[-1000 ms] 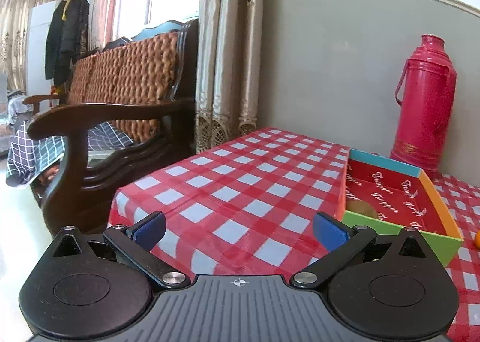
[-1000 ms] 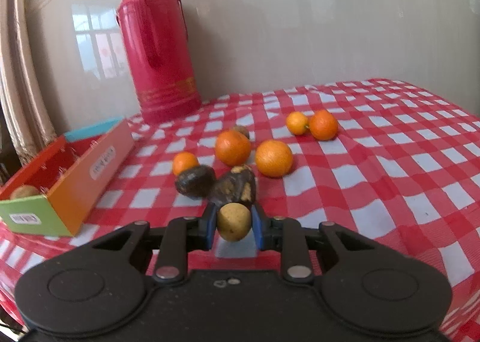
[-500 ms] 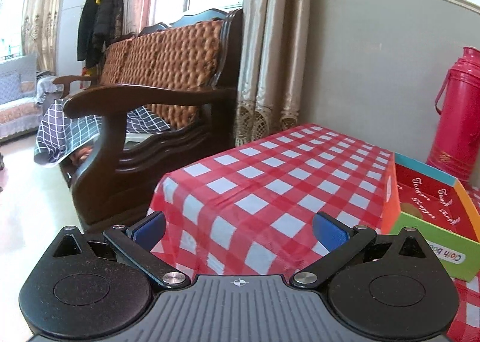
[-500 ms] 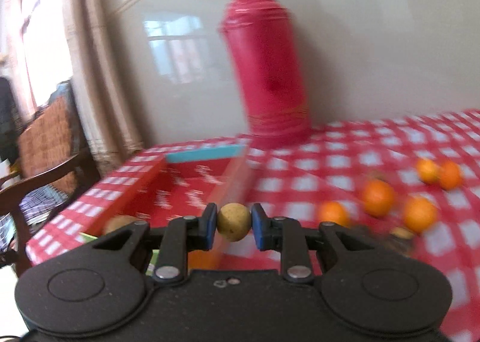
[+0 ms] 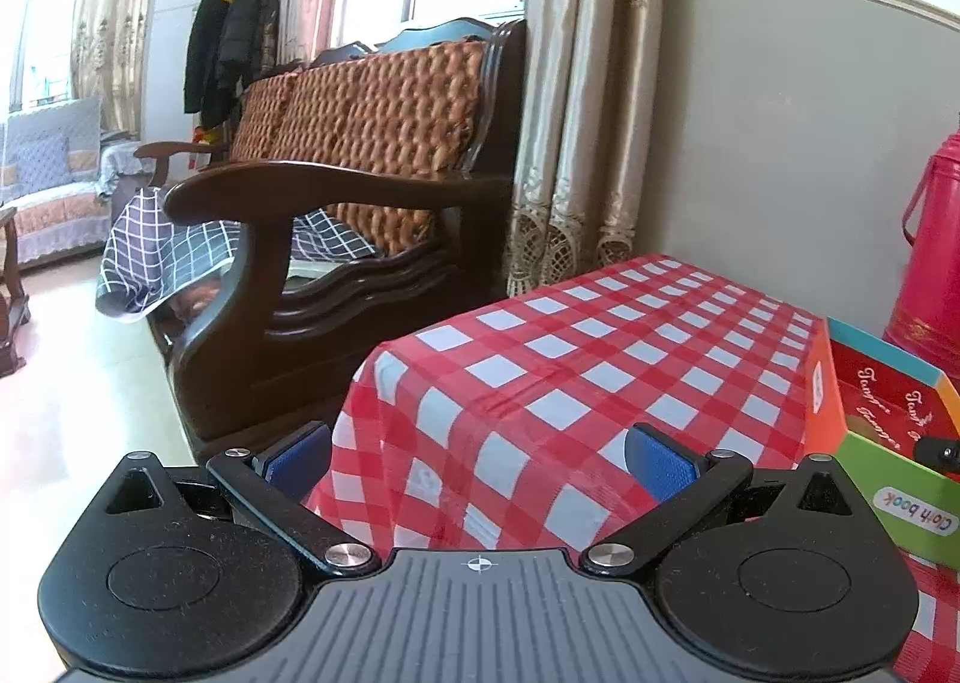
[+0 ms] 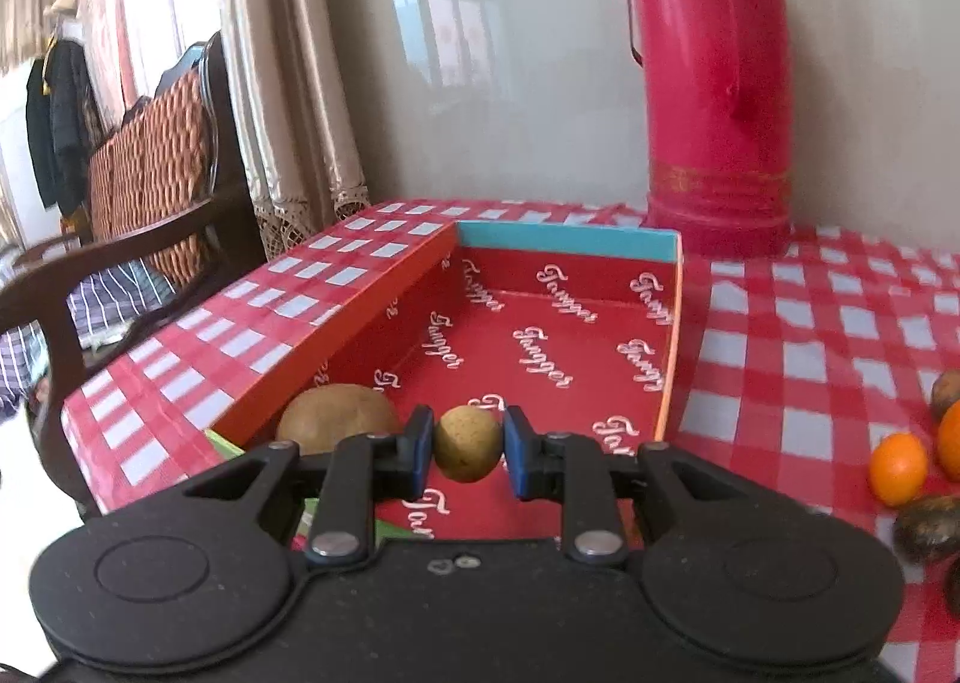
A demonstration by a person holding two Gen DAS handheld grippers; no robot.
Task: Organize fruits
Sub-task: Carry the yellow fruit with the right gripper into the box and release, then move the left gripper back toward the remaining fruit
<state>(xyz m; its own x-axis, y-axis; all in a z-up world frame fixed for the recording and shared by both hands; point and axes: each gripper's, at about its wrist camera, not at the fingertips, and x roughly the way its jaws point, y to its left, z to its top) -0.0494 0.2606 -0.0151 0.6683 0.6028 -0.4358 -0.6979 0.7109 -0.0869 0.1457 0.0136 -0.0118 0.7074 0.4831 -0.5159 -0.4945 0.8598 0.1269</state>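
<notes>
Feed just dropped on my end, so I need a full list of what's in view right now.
Small round fruit: one, yellow-brown, in the right gripper over the box.
Larger fruit: one, brown, in the box's near corner.
Box: one, red inside, open, on the table.
Oranges: two partly visible, right edge.
Dark fruit: one, beside the oranges.
Flask: one, red, by the wall.
Tablecloth: red-white check.
Armchair: dark wood.
Left gripper: open, empty.
Right gripper: gripping the fruit.

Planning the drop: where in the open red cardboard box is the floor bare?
Red cardboard box: floor bare from the teal far wall down the middle and right side. Only the near-left corner is taken, by a brown oval fruit. Right gripper holds a small tan round fruit.
</notes>
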